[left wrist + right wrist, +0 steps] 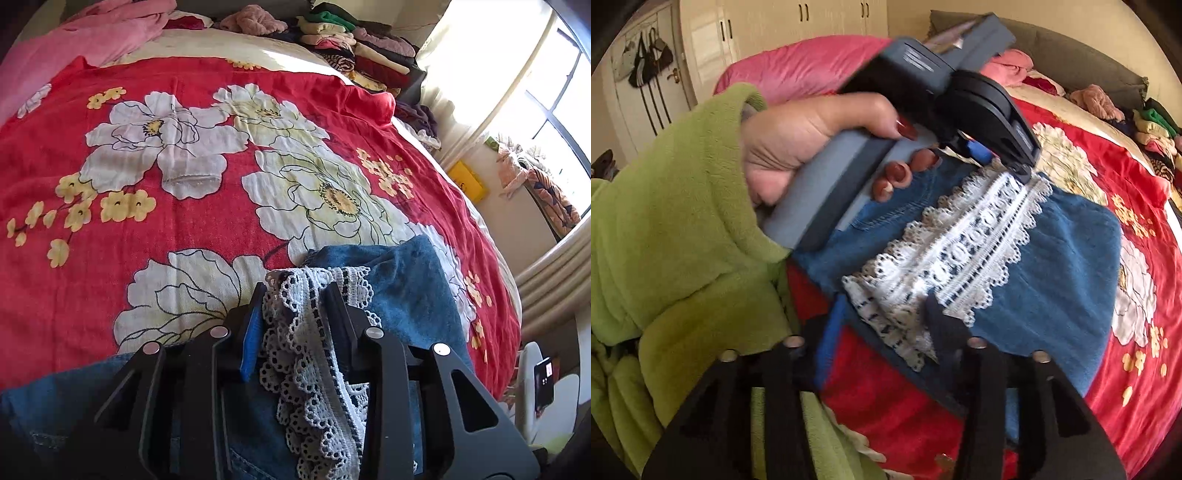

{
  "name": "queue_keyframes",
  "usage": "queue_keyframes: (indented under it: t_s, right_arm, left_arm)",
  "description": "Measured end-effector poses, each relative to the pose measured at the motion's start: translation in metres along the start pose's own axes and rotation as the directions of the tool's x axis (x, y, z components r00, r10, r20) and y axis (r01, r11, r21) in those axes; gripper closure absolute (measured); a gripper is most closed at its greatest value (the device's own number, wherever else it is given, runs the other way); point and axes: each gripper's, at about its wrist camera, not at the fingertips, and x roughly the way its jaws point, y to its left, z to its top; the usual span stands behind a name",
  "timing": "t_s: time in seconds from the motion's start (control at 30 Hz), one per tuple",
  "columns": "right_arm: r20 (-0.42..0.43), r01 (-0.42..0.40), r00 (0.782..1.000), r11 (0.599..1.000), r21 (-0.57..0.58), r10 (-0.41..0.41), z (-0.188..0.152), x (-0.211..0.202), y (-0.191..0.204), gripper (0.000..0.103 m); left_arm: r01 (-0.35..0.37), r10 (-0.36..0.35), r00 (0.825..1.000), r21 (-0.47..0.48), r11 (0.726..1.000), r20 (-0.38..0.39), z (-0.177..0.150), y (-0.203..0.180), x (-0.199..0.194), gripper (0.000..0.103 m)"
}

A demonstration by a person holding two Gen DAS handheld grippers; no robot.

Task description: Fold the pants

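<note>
Blue denim pants point(410, 291) with a white lace hem lie on a red floral bedspread point(155, 236). My left gripper point(295, 291) is shut on the lace hem point(295, 354), bunched between its jaws. In the right wrist view the pants point(1052, 273) are folded, with the lace hem point(960, 254) running across them. My right gripper point(882, 302) is shut on the near end of that lace. The left gripper point(1001, 162), held by a hand in a green sleeve, grips the far end.
A stack of folded clothes point(354, 48) stands at the bed's far right. A pink blanket point(92, 33) lies at the far left. A window point(554, 110) and radiator are on the right. Wardrobe doors point(757, 22) stand behind the bed.
</note>
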Motion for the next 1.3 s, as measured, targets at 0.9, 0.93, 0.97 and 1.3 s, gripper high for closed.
queue_keyframes:
  t_s: [0.9, 0.93, 0.97, 1.3]
  right_arm:
    - [0.114, 0.084, 0.988, 0.978, 0.189, -0.107, -0.013, -0.071, -0.054, 0.053]
    - [0.115, 0.089, 0.987, 0.974, 0.210, -0.115, -0.016, -0.073, -0.061, 0.053]
    - [0.114, 0.098, 0.985, 0.970, 0.224, -0.126, -0.019, -0.074, -0.065, 0.053]
    - [0.051, 0.077, 0.994, 0.959, 0.272, -0.094, -0.044, -0.064, -0.078, 0.053]
  left_arm:
    - [-0.149, 0.138, 0.982, 0.084, 0.985, 0.127, -0.006, -0.013, -0.050, 0.056]
    - [-0.170, 0.155, 0.978, 0.101, 0.980, 0.142, -0.009, -0.017, -0.056, 0.051]
    - [-0.187, 0.167, 0.973, 0.119, 0.975, 0.159, -0.013, -0.023, -0.063, 0.044]
    - [-0.115, 0.105, 0.993, 0.239, 0.964, 0.056, -0.079, -0.067, -0.082, 0.101]
